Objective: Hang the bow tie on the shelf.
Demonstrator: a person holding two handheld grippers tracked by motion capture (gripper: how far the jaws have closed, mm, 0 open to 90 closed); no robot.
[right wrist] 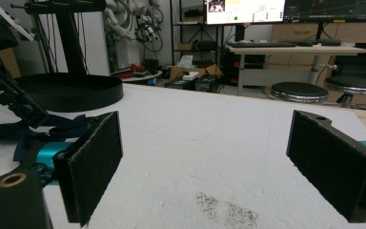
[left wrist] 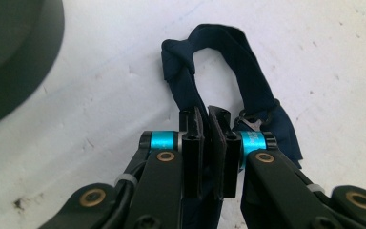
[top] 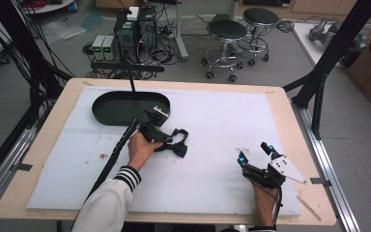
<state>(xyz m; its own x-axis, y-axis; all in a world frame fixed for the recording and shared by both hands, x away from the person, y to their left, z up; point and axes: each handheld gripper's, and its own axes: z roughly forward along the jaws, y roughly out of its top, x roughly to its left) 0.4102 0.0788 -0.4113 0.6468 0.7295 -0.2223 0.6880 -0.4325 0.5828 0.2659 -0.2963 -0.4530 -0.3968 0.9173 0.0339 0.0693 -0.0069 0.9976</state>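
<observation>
1. Dark navy strap [top: 176, 142], knotted and looped, lying on the white foam mat [top: 212, 121], just right of the black oval tray [top: 125, 107] and a little nearer the person.
2. Left gripper [left wrist: 208, 125] clamped on the strap: pads pressed together with a fold of the fabric pinched between them, the loop and knot rising beyond the tips. No earlier picture for comparison.
3. Same gripper in the high view [top: 166, 138], held just off the tray's right end, its cable running back along the striped sleeve cuff [top: 128, 176].
4. Right gripper [top: 255, 153] resting well right of the tray, near the mat's front edge, jaws spread wide with nothing between them; foam pads [right wrist: 95, 162] clear of the strap.
5. A patch of dark specks [right wrist: 226, 212] on the mat just ahead of the right gripper, possibly dirt.
6. Nothing lying between strap and tray; tray apparently bare inside.
</observation>
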